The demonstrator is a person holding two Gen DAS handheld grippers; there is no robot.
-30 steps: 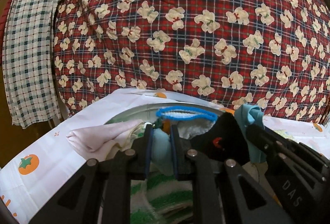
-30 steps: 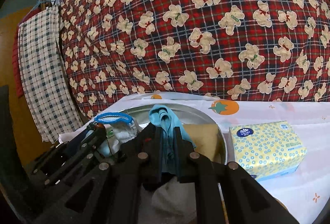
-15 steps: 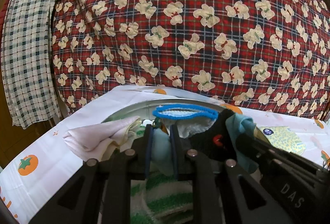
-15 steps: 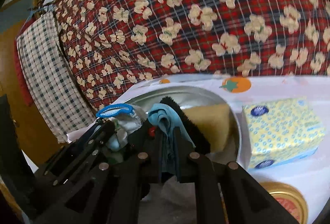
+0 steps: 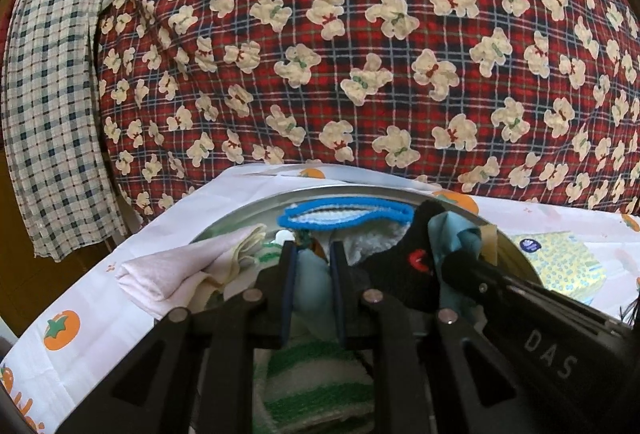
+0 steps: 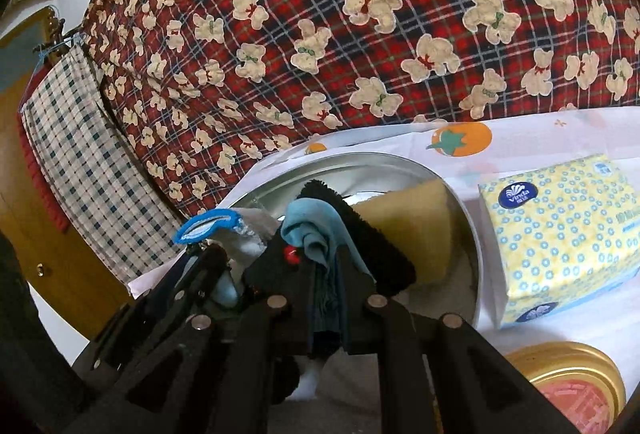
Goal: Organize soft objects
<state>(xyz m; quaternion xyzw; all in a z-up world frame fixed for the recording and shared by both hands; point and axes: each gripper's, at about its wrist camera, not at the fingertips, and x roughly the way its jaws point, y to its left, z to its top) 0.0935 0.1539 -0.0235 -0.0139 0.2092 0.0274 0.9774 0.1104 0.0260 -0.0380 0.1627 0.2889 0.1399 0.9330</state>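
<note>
Over the round metal basin (image 5: 256, 208) on the tomato-print tablecloth (image 5: 76, 298), both grippers hang close together, each tilted downward. Between the nearly closed fingers of the left gripper (image 5: 313, 288) a fold of light blue cloth (image 5: 310, 286) is pinched, its blue-edged pads pressing on either side. Just beyond its tips lies a white knitted piece with a bright blue rim (image 5: 346, 214), and to the left a pale pink cloth (image 5: 168, 270) drapes over the basin's edge onto the tablecloth. Below the fingers sits a green-and-white striped towel (image 5: 316, 382).

The right gripper (image 6: 325, 290) is likewise all but closed, clamped on a teal cloth (image 6: 312, 234) that bunches up above its tips. A black fuzzy item (image 6: 376, 254) (with a small red mark (image 6: 290, 256) on its near side) lies against that cloth and the gripper's right finger; whether the pads also catch it, I cannot tell. Behind it in the basin rests a tan folded cloth (image 6: 416, 210). In the left wrist view the right gripper enters from the lower right, the black item and teal cloth at its tip.

Right of the basin, on the tablecloth, stands a yellow tissue pack (image 6: 560, 230), and nearer the camera a gold-rimmed tin (image 6: 568, 378). Behind the table hangs a red plaid blanket with bears (image 5: 360, 34), with a checked cloth (image 5: 52, 114) hanging at its left.
</note>
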